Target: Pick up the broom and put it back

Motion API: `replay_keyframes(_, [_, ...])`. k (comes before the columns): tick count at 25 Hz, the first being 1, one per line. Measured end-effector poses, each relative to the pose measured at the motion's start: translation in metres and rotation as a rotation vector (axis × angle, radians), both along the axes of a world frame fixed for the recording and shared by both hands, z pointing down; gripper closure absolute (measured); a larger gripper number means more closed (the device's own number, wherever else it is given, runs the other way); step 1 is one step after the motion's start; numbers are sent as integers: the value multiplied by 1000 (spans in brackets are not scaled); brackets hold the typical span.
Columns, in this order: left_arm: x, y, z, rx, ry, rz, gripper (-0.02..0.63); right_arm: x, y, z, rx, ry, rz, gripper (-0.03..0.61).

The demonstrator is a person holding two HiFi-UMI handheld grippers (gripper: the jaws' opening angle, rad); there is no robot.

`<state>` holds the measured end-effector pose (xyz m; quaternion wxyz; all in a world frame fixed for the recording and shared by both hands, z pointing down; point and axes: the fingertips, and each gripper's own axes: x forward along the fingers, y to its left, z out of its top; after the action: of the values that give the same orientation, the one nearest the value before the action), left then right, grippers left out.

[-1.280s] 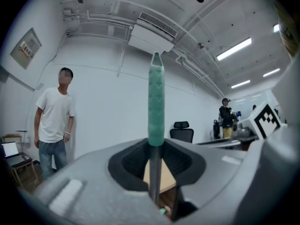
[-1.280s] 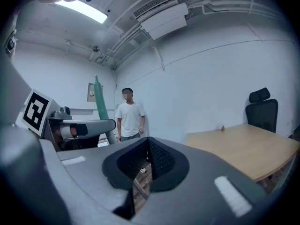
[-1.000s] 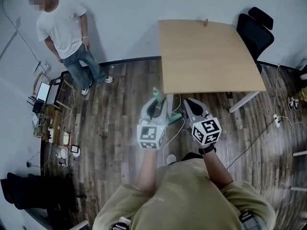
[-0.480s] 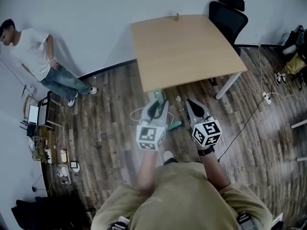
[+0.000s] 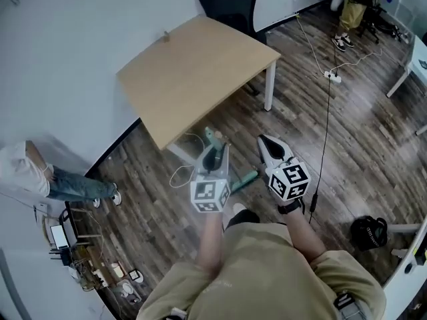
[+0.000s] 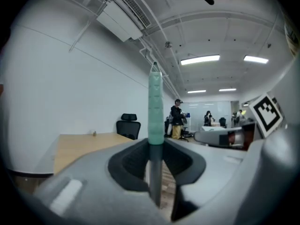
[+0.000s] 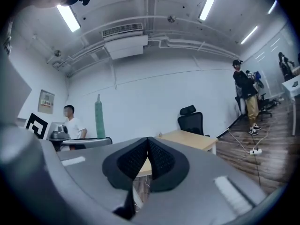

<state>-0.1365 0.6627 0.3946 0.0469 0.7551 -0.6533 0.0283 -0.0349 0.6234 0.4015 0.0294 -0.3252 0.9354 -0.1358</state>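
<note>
Holding the grey-poled, mint-gripped broom (image 6: 155, 104) upright, the left gripper (image 6: 154, 149) pinches its pole between its fingers; the right gripper (image 7: 148, 144) has fingers pressed together, empty. Best carry it vertical, clear of the wooden table (image 5: 200, 65).

Light wooden table (image 5: 200, 72) set against the white wall (image 5: 67, 32), with a black office chair (image 5: 233, 5) just beyond its far corner. On the dark plank floor (image 5: 347, 145) lie a white power strip (image 5: 331, 77) on its cable and a black bag (image 5: 369, 232) (well apart). A bystander in jeans (image 5: 67, 187) stands near floor-level electronics (image 5: 60, 235).
</note>
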Motion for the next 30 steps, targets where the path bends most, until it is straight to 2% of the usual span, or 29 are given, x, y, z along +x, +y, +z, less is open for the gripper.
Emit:
replay_keyframes(4, [51, -42, 15, -34, 26, 95, 528, 51, -24, 15, -37, -11, 89, 572])
replay_keyframes(9, [120, -110, 38, -76, 19, 250, 528, 107, -85, 17, -18, -14, 190, 572])
replay_keyframes(13, [187, -185, 56, -106, -6, 390, 528, 168, -156, 15, -4, 56, 270, 572])
replay_keyframes(17, [257, -234, 80, -132, -24, 548, 528, 239, -192, 24, -17, 105, 404, 572])
replay_keyframes(24, [341, -319, 87, -148, 18, 649, 528, 337, -252, 48, -93, 135, 546, 572])
replay_keyframes(30, [428, -396, 102, -152, 40, 680, 528, 431, -322, 70, -104, 105, 591, 572])
